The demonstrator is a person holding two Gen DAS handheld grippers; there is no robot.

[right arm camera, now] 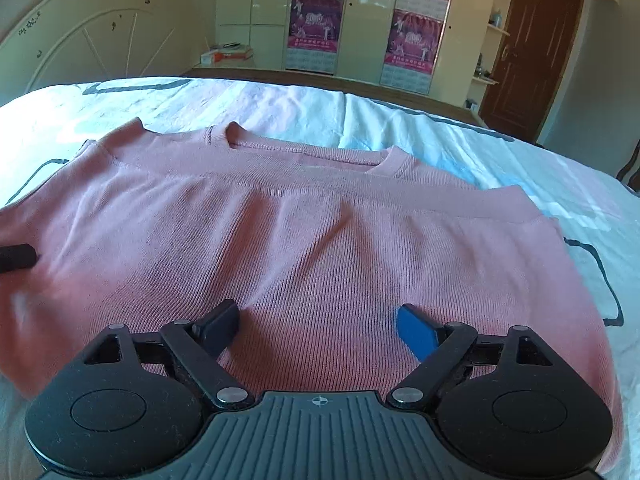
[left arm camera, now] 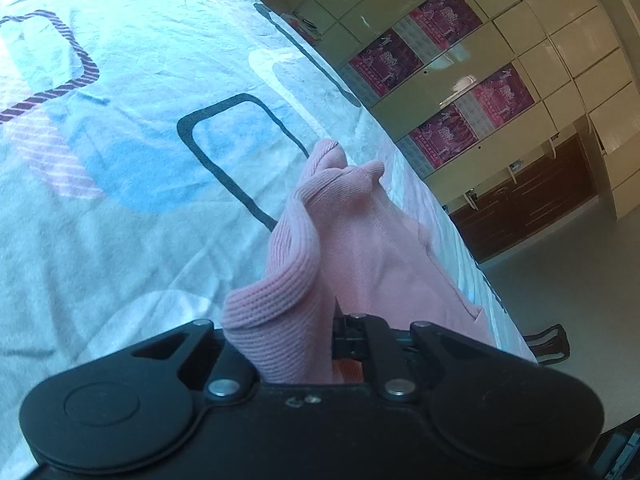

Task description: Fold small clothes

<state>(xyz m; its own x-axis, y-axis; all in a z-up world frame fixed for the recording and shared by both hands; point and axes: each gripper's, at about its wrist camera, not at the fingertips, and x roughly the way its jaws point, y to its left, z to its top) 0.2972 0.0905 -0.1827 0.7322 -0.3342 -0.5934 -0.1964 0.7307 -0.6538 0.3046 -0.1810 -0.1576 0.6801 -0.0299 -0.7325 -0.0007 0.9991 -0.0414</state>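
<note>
A pink ribbed knit top (right arm camera: 304,240) lies spread on the bed, its neckline at the far side and its lower part folded up over the chest. My right gripper (right arm camera: 318,326) is open just above the near part of the top, one black finger (right arm camera: 220,326) and one blue finger (right arm camera: 416,334) wide apart. My left gripper (left arm camera: 332,332) is shut on a bunched edge of the pink top (left arm camera: 320,248), which hides its fingertips and drapes forward. A black tip at the left edge of the right wrist view (right arm camera: 16,262) rests on the top.
The bed sheet (left arm camera: 120,200) is white and pale blue with dark outlined shapes. The bed's edge (left arm camera: 472,256) runs beside the held cloth, with floor beyond. A wardrobe with pink posters (right arm camera: 316,20), a headboard (right arm camera: 88,40) and a brown door (right arm camera: 536,48) stand past the bed.
</note>
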